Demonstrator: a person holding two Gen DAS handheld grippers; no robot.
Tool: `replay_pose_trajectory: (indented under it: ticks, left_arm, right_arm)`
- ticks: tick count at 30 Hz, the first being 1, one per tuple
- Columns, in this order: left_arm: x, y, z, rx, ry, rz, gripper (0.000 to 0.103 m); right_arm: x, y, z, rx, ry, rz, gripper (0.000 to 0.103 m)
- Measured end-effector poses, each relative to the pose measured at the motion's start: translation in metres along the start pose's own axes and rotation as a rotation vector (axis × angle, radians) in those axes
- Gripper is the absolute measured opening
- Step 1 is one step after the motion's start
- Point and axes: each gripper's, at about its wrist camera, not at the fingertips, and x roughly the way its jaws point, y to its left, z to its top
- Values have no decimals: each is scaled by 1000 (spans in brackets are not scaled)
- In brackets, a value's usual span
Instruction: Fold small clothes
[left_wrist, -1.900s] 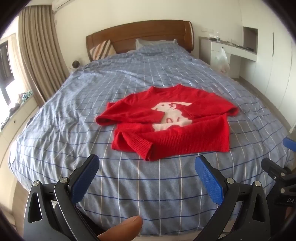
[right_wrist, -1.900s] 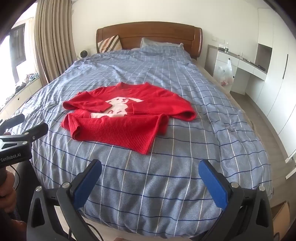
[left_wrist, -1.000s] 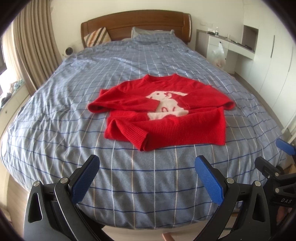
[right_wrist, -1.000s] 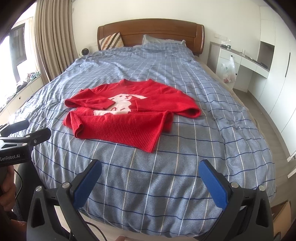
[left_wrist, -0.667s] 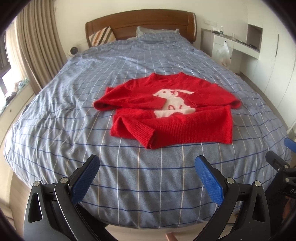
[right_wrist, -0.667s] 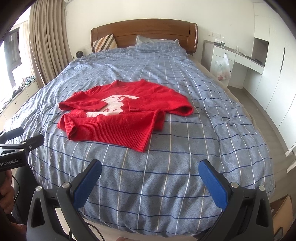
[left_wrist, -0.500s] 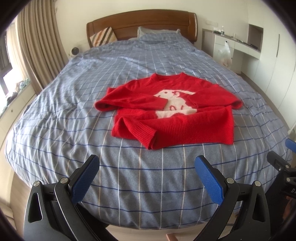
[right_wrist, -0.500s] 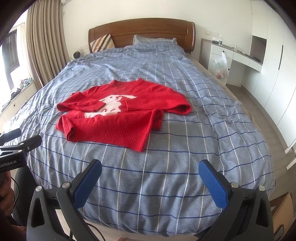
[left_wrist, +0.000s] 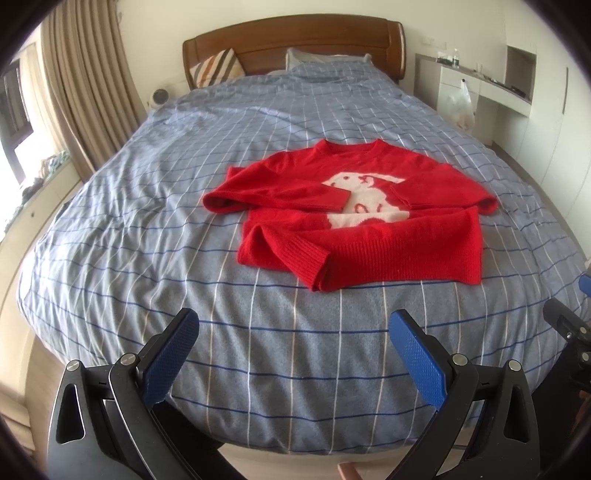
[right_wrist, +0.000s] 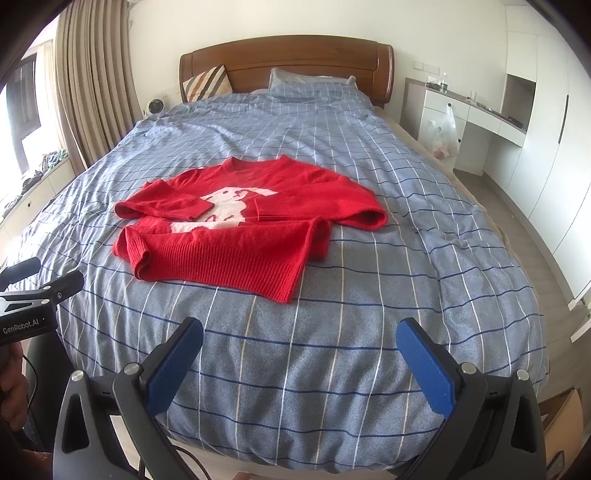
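Red sweater (left_wrist: 354, 218) with a white rabbit figure on the chest lies face up in the middle of the bed (left_wrist: 147, 221), on a blue-grey duvet crossed by white and dark blue lines. Both sleeves are folded inward across the body, their cuffs meeting near the rabbit, and the ribbed hem at the near edge is turned up at one corner into a loose flap. In the right wrist view the same sweater (right_wrist: 240, 225) sits left of centre, its hem corner pointing toward the camera.

Left gripper (left_wrist: 295, 354) hangs over the foot of the bed, well short of the sweater, its blue-padded fingers (left_wrist: 170, 358) spread wide with nothing between them. Right gripper (right_wrist: 303, 363) is likewise held above the near edge of the duvet, fingers (right_wrist: 424, 362) wide apart and empty. Each gripper shows at the edge of the other's view: the right one at the far right of the left view, the left one at the far left of the right view, with a hand (right_wrist: 13, 391) below it.

Wooden headboard (left_wrist: 295, 40) stands at the far end with a striped cushion (left_wrist: 218, 68) and a pillow against it. Beige curtains (left_wrist: 85, 85) hang on the left, and a white built-in desk (right_wrist: 476, 110) with a plastic bag (right_wrist: 441, 134) hanging from it lines the right wall.
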Motion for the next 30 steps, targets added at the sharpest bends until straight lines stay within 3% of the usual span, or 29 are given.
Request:
replay_pose_trajectory:
  ticks: [6, 11, 21, 26, 30]
  left_arm:
    - [-4, 3, -3, -35, -6, -139, 103]
    - [-10, -13, -1, 34, -36, -67, 103]
    - [-15, -25, 1, 73, -56, -60, 103]
    - [-14, -13, 2, 15, -53, -81, 103]
    - [-13, -3, 3, -21, -65, -55, 103]
  right_arm:
    - [-6, -3, -2, 32, -12, 62, 103]
    - [-5, -7, -5, 56, -11, 101, 103]
    - [-12, 5, -8, 10, -37, 133, 103]
    - [-18, 1, -6, 37, -83, 199, 103]
    - [-26, -5, -1, 25, -156, 182, 103]
